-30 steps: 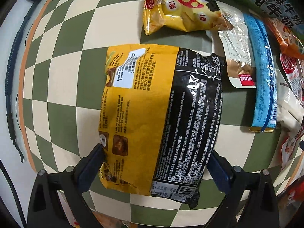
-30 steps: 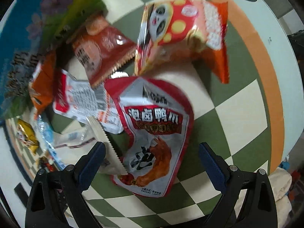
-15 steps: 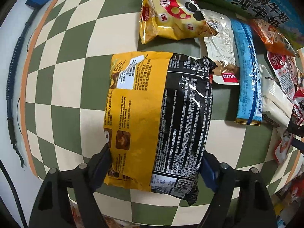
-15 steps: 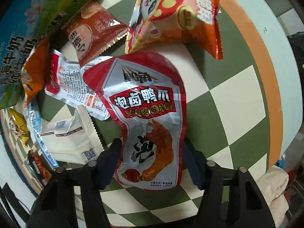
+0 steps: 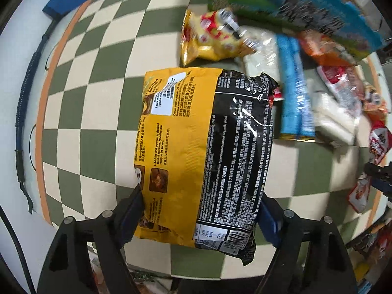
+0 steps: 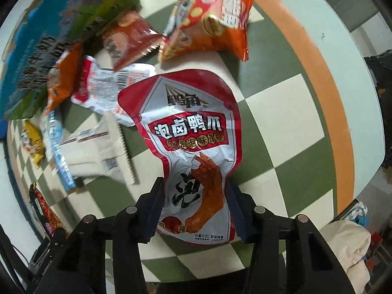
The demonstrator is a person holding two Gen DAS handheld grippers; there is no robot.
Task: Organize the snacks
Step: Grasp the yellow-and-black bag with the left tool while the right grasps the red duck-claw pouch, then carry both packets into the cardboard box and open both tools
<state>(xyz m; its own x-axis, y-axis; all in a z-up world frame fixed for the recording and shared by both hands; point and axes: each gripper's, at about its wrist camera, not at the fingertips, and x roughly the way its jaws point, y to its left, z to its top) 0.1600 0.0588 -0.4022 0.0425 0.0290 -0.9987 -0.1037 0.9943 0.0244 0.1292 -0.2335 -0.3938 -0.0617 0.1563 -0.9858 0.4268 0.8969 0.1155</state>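
My left gripper [image 5: 199, 210] is shut on a large yellow and black noodle pack [image 5: 205, 152] and holds it above the checkered table [image 5: 98, 132]. My right gripper [image 6: 194, 205] is shut on the lower end of a red and white duck-claw pouch [image 6: 191, 137], lifted over the table [image 6: 289, 127]. A yellow panda chip bag [image 5: 210, 39] lies beyond the noodle pack. An orange-red panda chip bag [image 6: 213, 24] lies beyond the pouch.
A blue and green milk carton box [image 5: 294, 2] stands at the back, also in the right wrist view [image 6: 49, 36]. Several small snack packets [image 6: 103, 88], a blue bar pack [image 5: 294, 90] and white packets [image 6: 98, 156] lie between. A black cable [image 5: 22, 107] runs along the left edge.
Both grippers closed onto their packs and lifted them. The left view pulled back and up with the noodle pack; the right jaws narrowed onto the pouch.
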